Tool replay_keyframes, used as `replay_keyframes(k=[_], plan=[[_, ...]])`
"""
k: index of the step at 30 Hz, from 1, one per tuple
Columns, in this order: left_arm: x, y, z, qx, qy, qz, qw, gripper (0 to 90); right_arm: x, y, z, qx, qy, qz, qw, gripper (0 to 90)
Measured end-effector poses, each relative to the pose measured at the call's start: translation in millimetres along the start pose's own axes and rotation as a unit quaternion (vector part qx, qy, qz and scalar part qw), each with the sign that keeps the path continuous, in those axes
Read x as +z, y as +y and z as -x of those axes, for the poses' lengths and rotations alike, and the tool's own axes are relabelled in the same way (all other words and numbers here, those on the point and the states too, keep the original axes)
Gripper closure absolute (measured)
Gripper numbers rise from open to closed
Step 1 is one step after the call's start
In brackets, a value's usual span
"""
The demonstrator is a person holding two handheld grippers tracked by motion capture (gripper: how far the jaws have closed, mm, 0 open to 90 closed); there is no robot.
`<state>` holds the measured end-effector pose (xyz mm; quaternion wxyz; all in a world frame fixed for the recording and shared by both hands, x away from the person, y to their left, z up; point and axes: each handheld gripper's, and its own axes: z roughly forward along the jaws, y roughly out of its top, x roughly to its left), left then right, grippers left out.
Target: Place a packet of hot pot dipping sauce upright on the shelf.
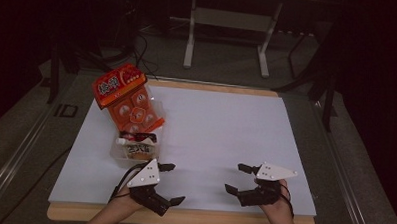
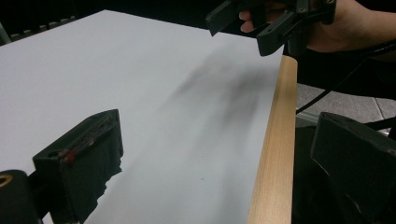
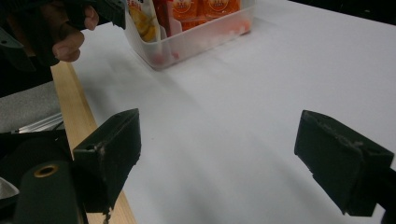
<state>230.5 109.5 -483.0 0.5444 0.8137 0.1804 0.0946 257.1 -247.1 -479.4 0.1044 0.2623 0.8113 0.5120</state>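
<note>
**Both grippers wide open at the near edge of the desk**

Down at the near edge of the desk (image 1: 226,128), a person holds a gripper in each hand, and neither one grips anything. In the high view the left gripper (image 1: 171,183) sits toward the near left corner with its jaws spread wide, the grey plate on top tilted up. From its own camera the jaws stand far apart, one over the white desktop and one past the wooden edge strip (image 2: 275,154), with bare surface between them.

Across from it, the right gripper (image 1: 236,178) hovers near the near edge, right of the middle, jaws likewise parted and pointing toward the left one. Its own camera shows the two black jaws well apart above the white top.

Just beyond the left gripper, along the left side of the desk, stands a clear plastic box (image 1: 120,157) holding snack packets. An orange bag (image 1: 120,84) juts up out of the box's far end, leaning toward the far left corner, with an orange pack of round pieces (image 1: 136,110) below it. The right gripper view shows the box's clear wall (image 3: 205,39) and the left hand (image 3: 70,32) just beside it.
</note>
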Motion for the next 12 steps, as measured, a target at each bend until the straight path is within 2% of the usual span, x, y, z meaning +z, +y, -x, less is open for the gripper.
replay_keyframes(k=[12], plan=[[2.0, -2.4, 1.6, 0.001, 0.003, -0.001, 1.0, 2.7, 0.6, -2.2, 3.3, -0.003, -0.009, 0.005, 0.9999, 14.6]])
